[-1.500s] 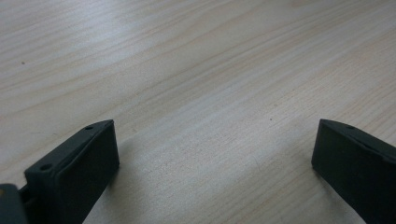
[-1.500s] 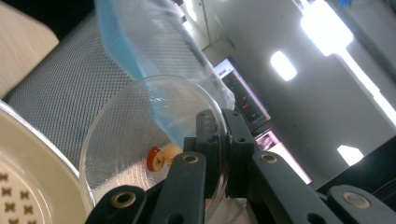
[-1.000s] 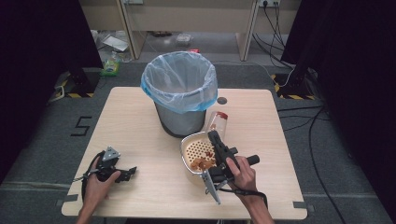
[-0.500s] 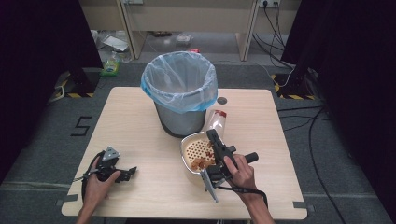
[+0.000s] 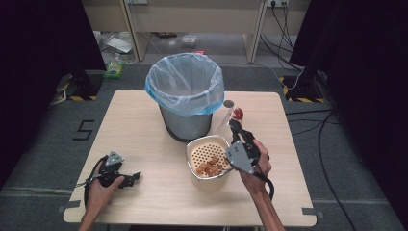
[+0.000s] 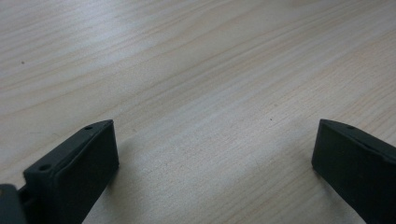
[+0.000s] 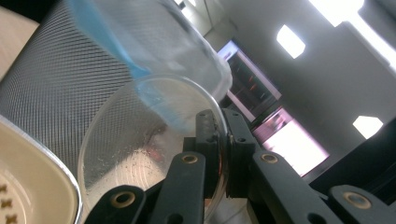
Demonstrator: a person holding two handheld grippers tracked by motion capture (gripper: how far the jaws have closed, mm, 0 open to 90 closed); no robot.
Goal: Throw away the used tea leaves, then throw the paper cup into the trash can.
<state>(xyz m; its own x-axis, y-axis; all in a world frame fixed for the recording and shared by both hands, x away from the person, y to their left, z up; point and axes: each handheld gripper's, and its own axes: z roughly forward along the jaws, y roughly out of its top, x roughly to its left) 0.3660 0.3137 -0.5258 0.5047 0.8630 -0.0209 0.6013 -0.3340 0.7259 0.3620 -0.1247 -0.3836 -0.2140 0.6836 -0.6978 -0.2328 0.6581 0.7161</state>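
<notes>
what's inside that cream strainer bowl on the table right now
The strainer bowl holds a small pile of brown food scraps on its perforated floor. The right gripper hangs beside its rim, so that edge is partly hidden.

Tilted clear cup (rim pinched)

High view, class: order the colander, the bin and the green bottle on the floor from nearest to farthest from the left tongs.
1. Colander, to the right of the left tongs.
2. Bin, mid-table beyond it.
3. Green bottle, on the floor past the table's far left.
</notes>
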